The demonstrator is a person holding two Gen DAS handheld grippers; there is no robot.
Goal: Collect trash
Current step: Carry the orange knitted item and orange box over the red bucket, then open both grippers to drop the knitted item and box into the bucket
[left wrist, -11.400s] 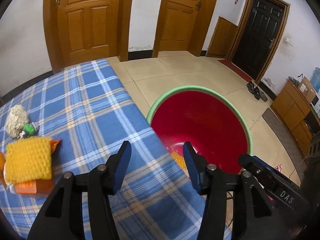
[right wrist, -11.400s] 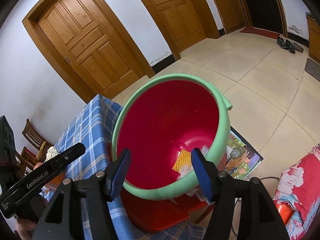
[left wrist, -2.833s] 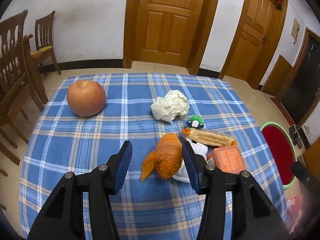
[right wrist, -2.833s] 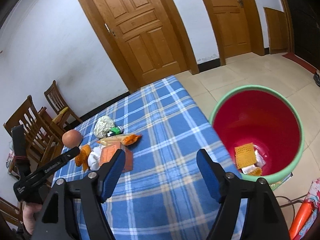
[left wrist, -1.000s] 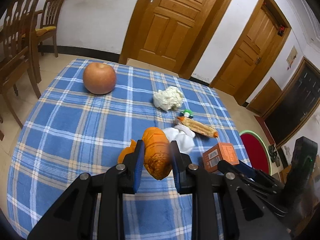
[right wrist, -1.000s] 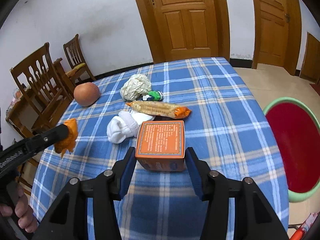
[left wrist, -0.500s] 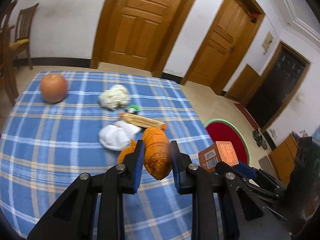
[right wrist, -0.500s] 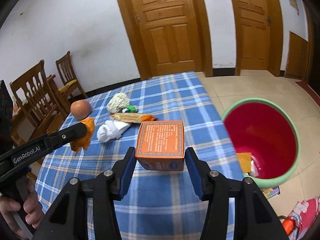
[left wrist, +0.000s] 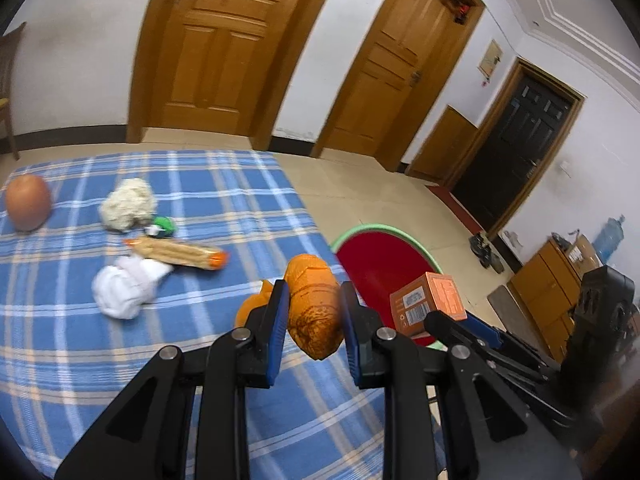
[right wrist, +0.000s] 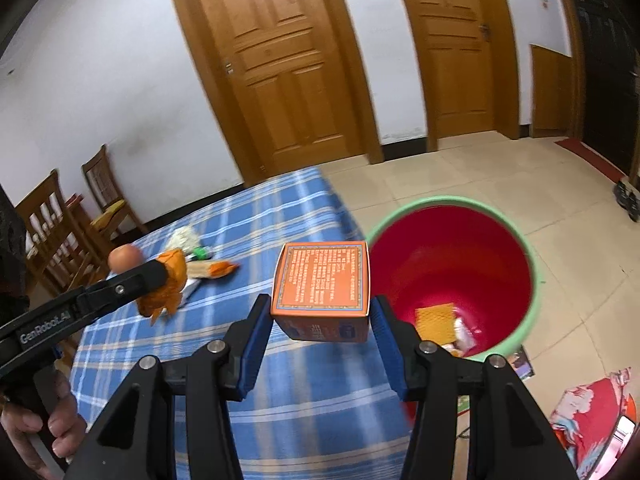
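Left wrist: left gripper (left wrist: 313,312) still clamps the wrinkled orange peel (left wrist: 314,306), now nearer the table (left wrist: 120,360) edge and red bin (left wrist: 376,264).
Right wrist: right gripper (right wrist: 320,322) still clamps the orange box (right wrist: 322,286), now beside the bin's rim.

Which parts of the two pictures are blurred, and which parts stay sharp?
Left wrist view: the snack packet and tablecloth smear; the left gripper and its orange peel look sharp. Right wrist view: doors and bin blur; the orange box is crisp.
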